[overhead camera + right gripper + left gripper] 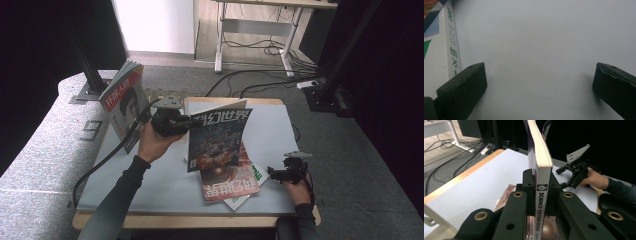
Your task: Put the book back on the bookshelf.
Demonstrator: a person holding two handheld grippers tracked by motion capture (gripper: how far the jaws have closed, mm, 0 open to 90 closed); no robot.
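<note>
My left gripper (pixel 540 195) pinches the magazine (pixel 541 170) spine, frame centre; keep it upright, grip firm. Right gripper (pixel 539 82) gapes wide, empty, over the table (pixel 536 37).

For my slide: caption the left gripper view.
Left gripper clamps a magazine by its spine above the table; right gripper waits open beyond.

Upright magazine (pixel 218 137) mid-table, stacked magazines (pixel 231 186) below it, another magazine (pixel 122 102) standing far left

Table (pixel 150 200); flat magazines (pixel 227 187)
</note>
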